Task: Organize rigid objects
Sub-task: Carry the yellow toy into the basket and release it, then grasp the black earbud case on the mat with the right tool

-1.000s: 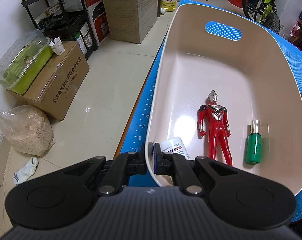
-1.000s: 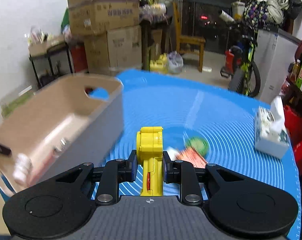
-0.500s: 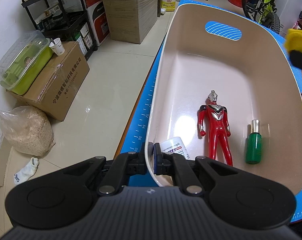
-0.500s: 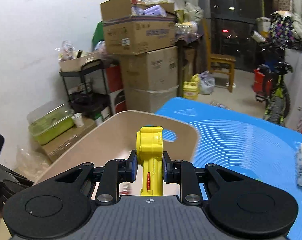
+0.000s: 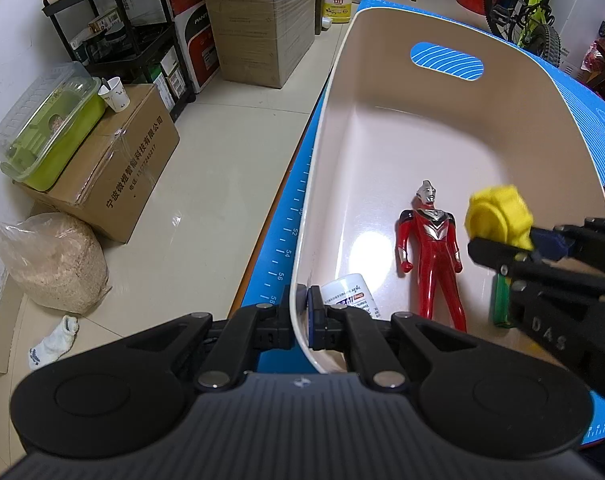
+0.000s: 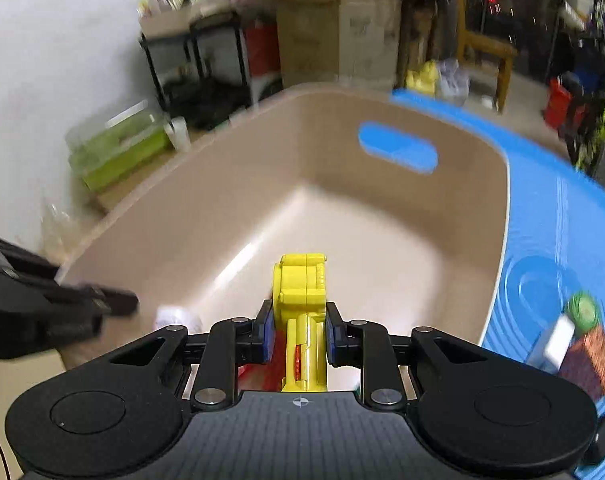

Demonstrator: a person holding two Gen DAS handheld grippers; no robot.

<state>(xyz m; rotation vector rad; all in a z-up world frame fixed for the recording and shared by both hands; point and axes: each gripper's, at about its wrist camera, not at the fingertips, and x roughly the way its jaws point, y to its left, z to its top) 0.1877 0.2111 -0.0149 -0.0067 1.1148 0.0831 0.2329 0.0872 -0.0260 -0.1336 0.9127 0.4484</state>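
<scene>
Beige bin point(image 5: 542, 92): left gripper point(image 5: 301, 312) clamps its rim; right gripper point(image 6: 298, 330) grips blocky yellow toy point(image 6: 302, 292).

beige bin point(image 5: 402, 128), red figure point(image 5: 432, 256), yellow toy point(image 5: 498, 216), blue mat point(image 6: 562, 208)

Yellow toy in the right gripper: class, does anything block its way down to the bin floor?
Partly. The yellow toy hangs inside the bin, above the red figure and green bottle lying there. The bare floor farther in is open.
</scene>
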